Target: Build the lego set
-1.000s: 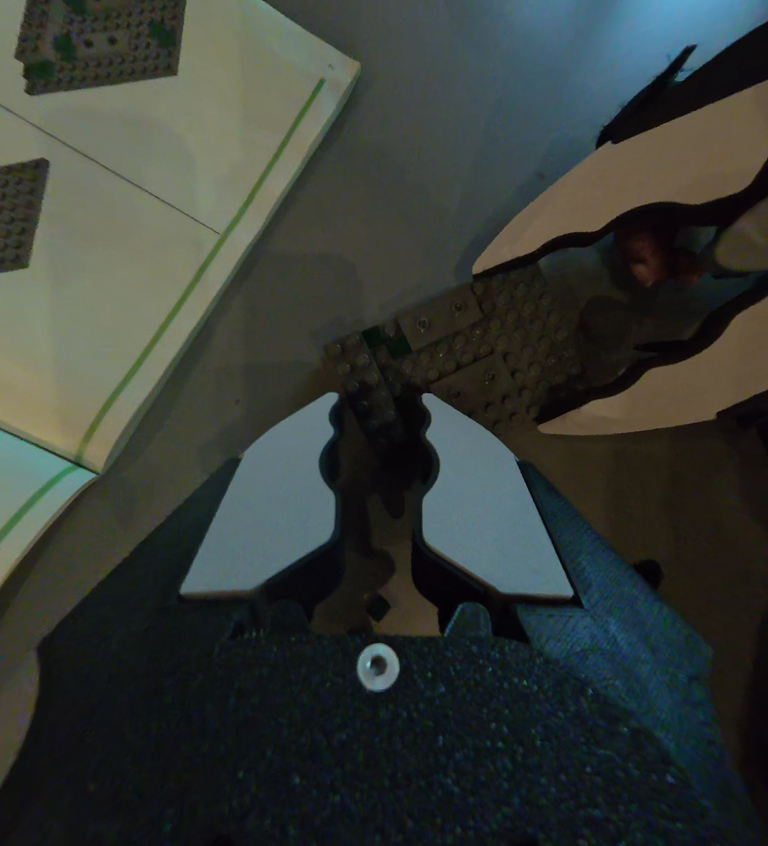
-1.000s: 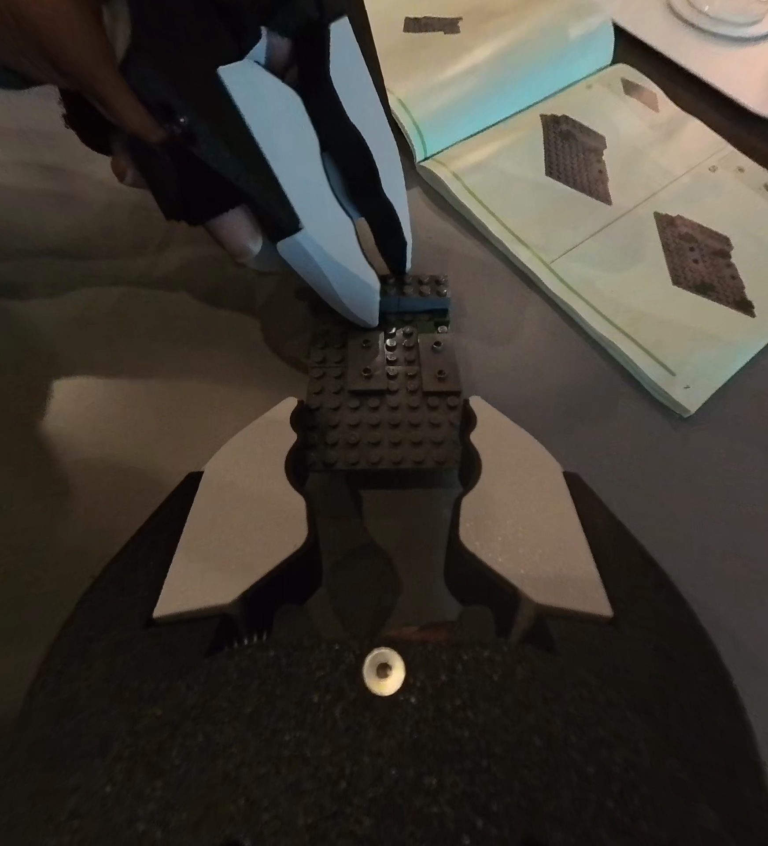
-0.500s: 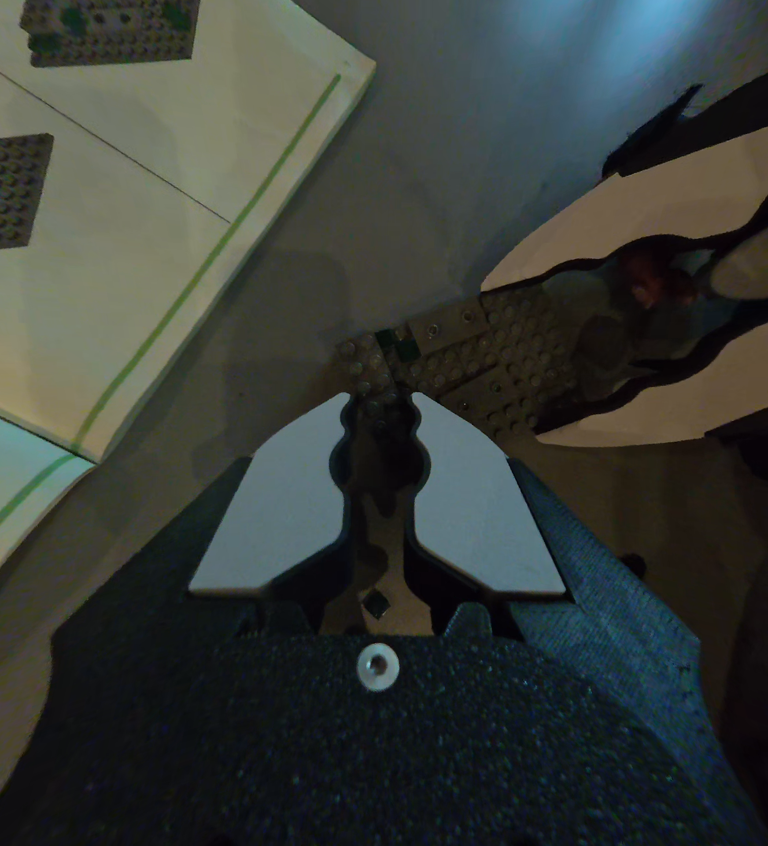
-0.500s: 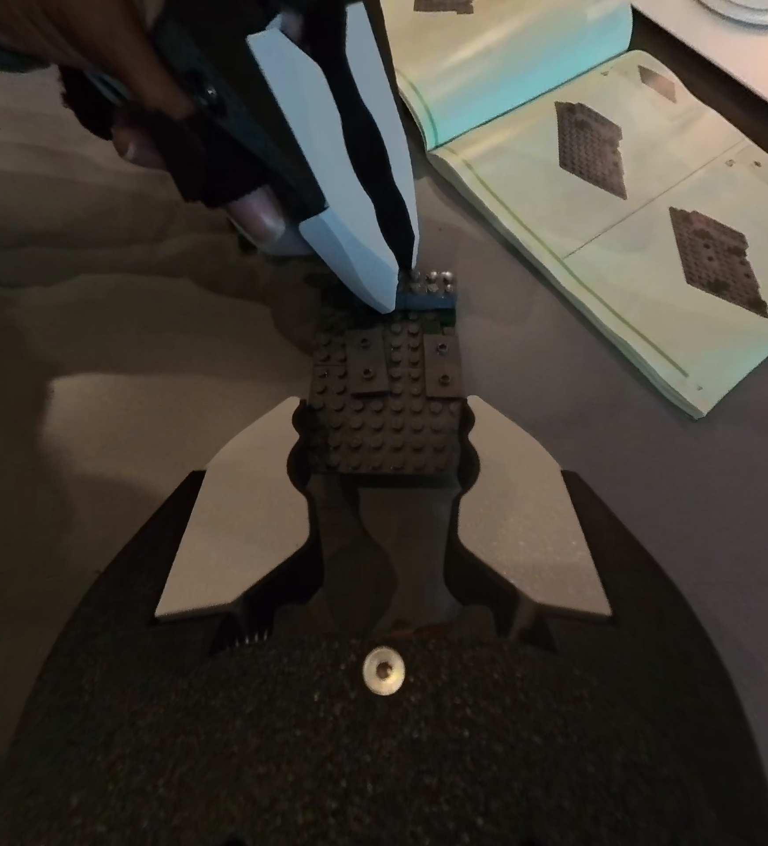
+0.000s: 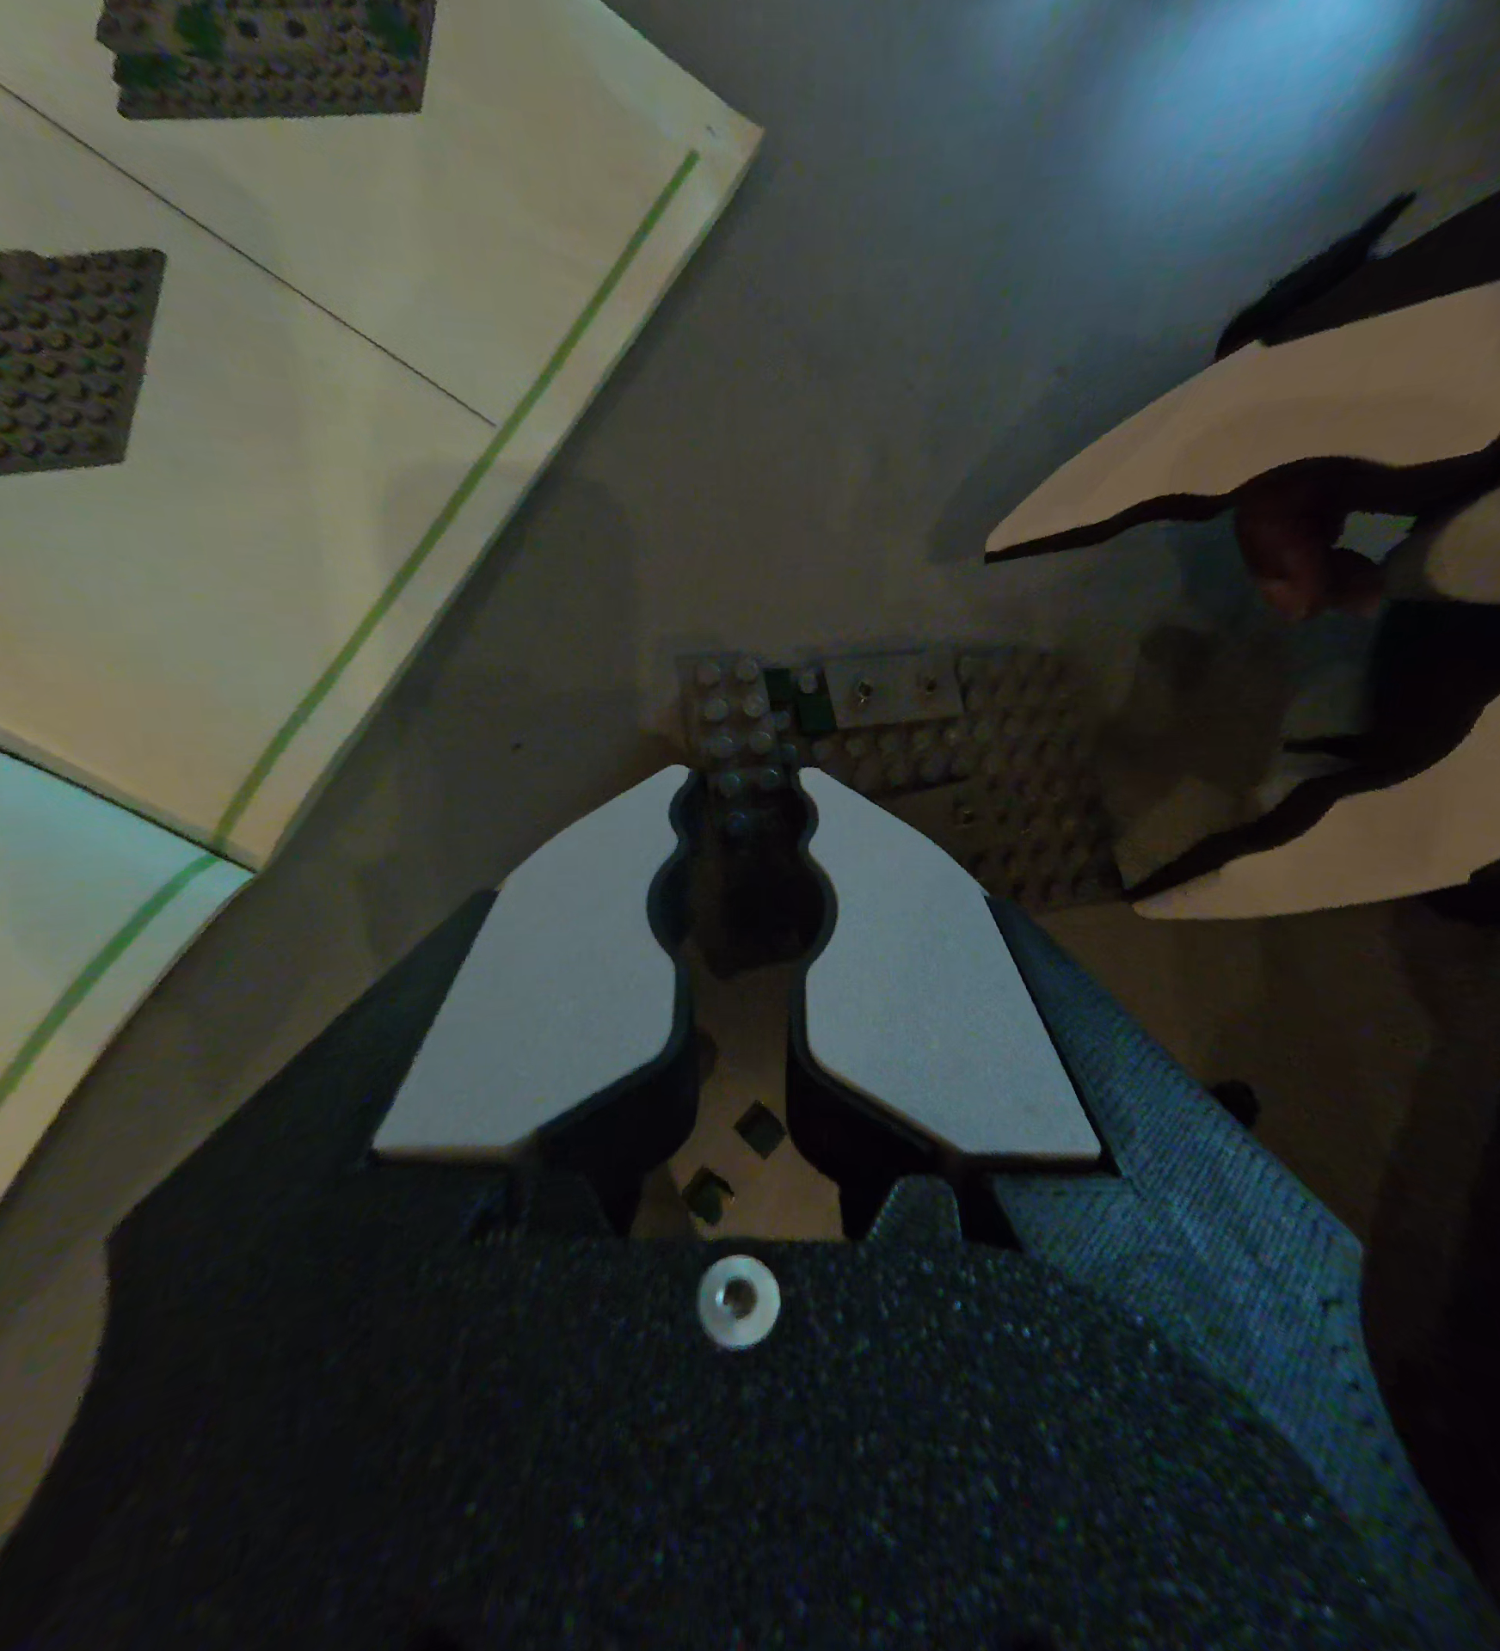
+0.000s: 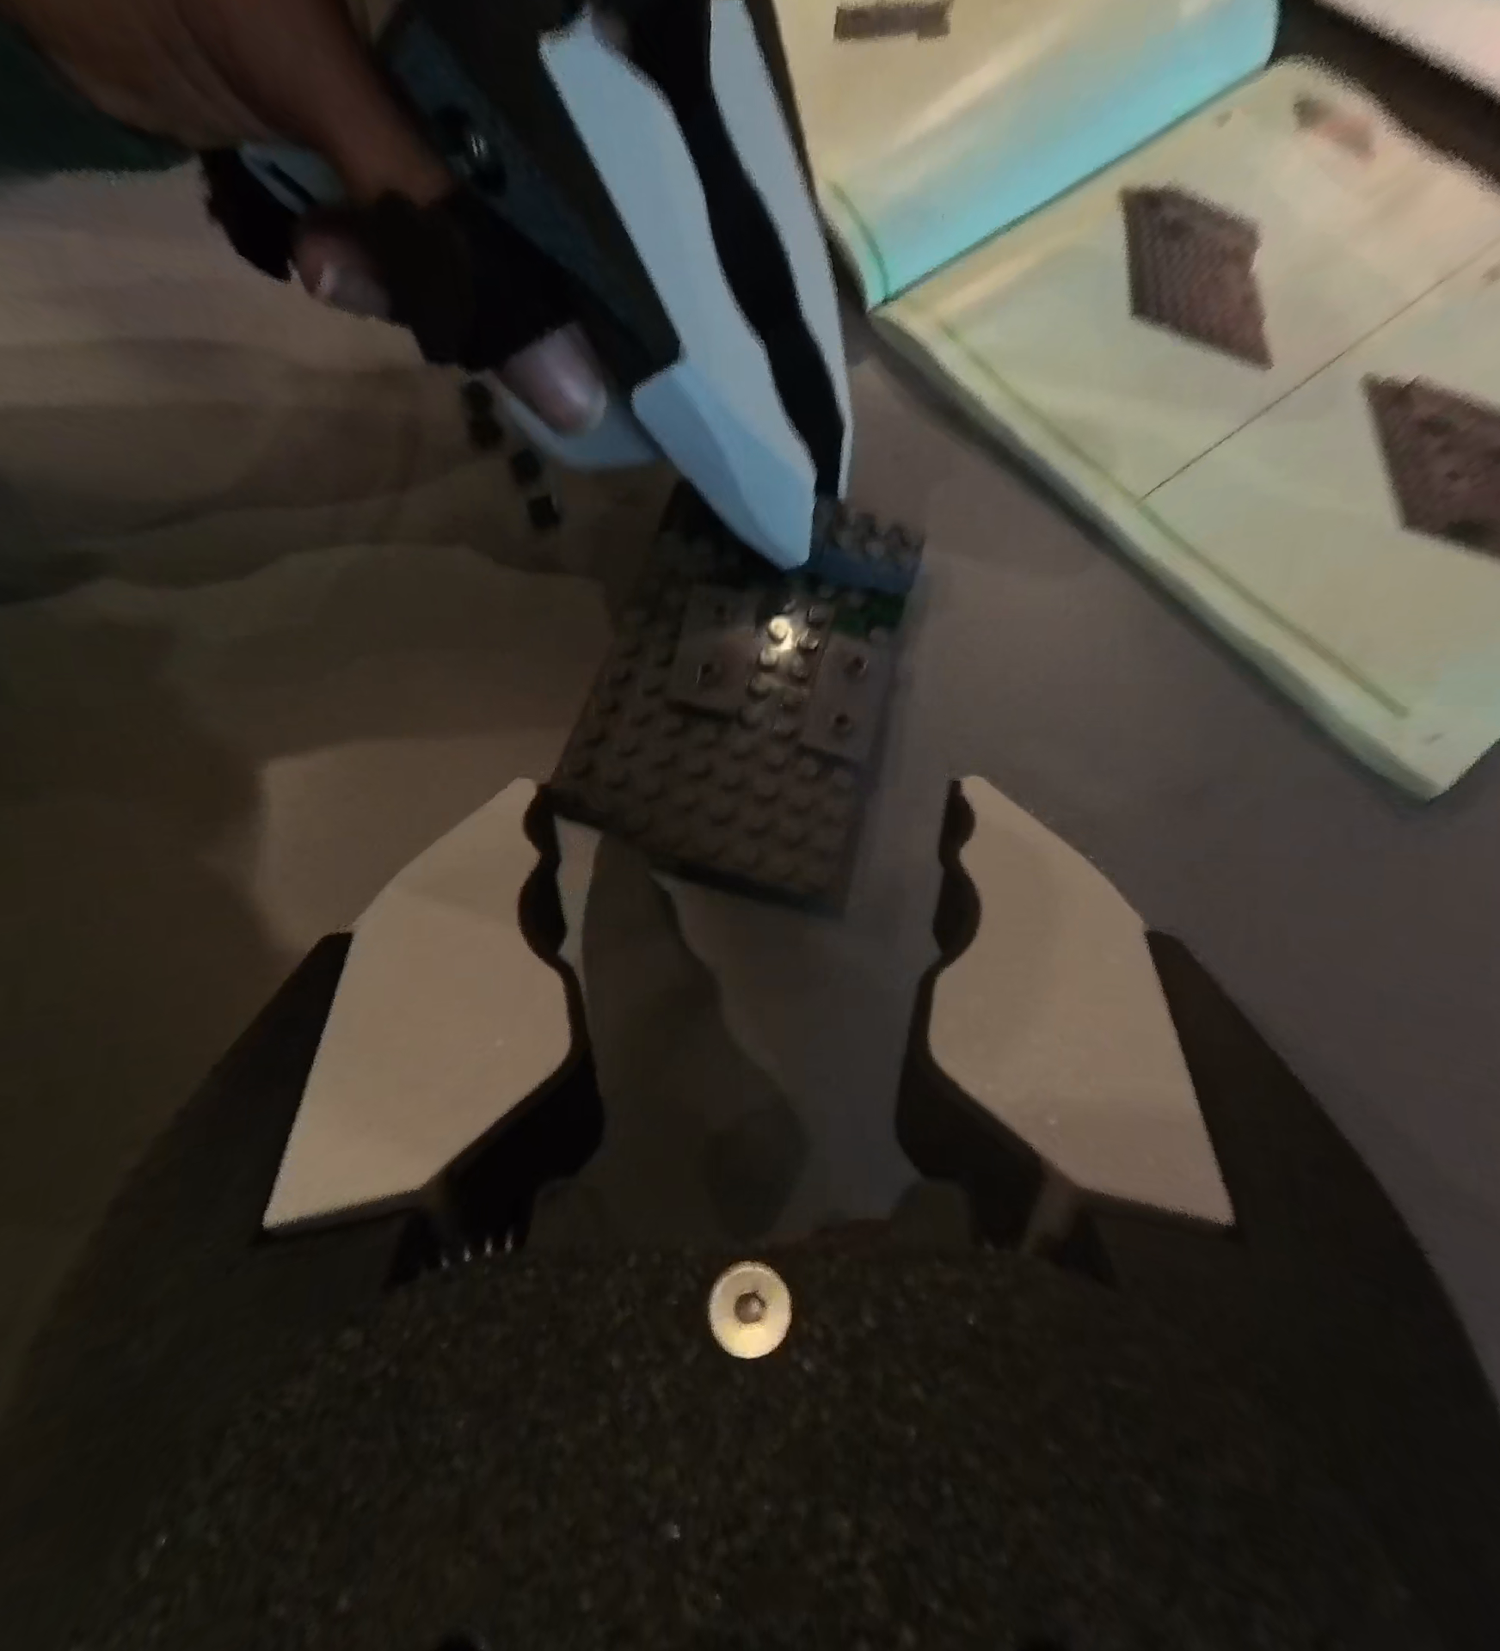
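A dark grey studded baseplate (image 6: 711, 786) lies on the table, with flat tiles and small green pieces at its far end; it also shows in the left wrist view (image 5: 997, 777). My left gripper (image 5: 746, 782) is shut on a small grey brick (image 5: 733, 715) that sits at the plate's far end. In the right wrist view the left gripper (image 6: 804, 545) points down onto that brick (image 6: 876, 558). My right gripper (image 6: 746, 795) is open and empty, one finger on each side of the plate's near edge without touching. It also shows in the left wrist view (image 5: 1068, 728).
An open instruction booklet (image 5: 282, 357) lies left of the plate, and at the upper right in the right wrist view (image 6: 1265, 402). Small dark loose pieces (image 6: 541, 509) lie on the table beside the plate. A person's hand (image 6: 326, 134) holds the left gripper.
My right gripper has opened, let go of the baseplate and drawn back a little. The plate now lies skewed. My left gripper stays shut on the brick at the far end.
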`<state>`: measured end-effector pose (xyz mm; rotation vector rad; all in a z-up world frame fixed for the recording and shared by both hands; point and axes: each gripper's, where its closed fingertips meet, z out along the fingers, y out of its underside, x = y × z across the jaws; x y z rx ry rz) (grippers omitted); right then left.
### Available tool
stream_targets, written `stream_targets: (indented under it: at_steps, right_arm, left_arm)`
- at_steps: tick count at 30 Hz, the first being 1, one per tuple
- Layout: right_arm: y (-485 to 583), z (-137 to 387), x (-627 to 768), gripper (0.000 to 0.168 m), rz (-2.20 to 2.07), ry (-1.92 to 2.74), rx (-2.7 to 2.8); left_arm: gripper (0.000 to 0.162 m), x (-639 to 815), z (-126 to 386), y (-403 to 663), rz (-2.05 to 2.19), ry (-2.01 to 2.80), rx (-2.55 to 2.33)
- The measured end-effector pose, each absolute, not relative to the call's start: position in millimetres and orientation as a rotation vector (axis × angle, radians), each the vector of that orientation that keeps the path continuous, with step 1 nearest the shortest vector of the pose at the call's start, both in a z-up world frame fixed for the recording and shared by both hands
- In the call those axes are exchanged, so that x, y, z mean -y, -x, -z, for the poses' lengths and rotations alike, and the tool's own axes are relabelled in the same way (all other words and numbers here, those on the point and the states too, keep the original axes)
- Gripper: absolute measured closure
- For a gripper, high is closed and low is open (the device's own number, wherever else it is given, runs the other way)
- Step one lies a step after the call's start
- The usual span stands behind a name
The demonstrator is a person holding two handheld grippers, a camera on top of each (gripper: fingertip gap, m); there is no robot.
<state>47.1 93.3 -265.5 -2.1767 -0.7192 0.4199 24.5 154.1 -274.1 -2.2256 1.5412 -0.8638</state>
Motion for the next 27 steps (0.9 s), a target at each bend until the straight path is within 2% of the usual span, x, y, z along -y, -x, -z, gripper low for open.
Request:
stream_targets:
  at_steps: [8,12,17,21,27]
  right_arm:
    - [-34.9,263.1,-89.3,0.07,-0.466,2.238,0.558]
    - [-33.6,263.6,-97.6,0.068,-0.445,2.254,0.493]
    - [-34.4,262.1,-102.8,0.076,-0.4,2.269,0.499]
    - [-37.1,265.2,-103.4,0.09,-0.38,2.293,0.509]
    - [-35.7,266.4,-102.2,0.092,-0.397,2.282,0.527]
  left_arm:
    - [0.145,-156.3,258.6,-29.1,0.91,2.184,-1.496]
    - [0.145,-155.6,248.9,-33.3,0.901,2.142,-1.481]
    - [0.145,-154.4,245.8,-35.3,0.871,2.116,-1.477]
    - [0.145,-152.4,246.0,-34.9,0.867,2.11,-1.473]
    - [0.144,-150.4,244.8,-32.9,0.853,2.087,-1.479]
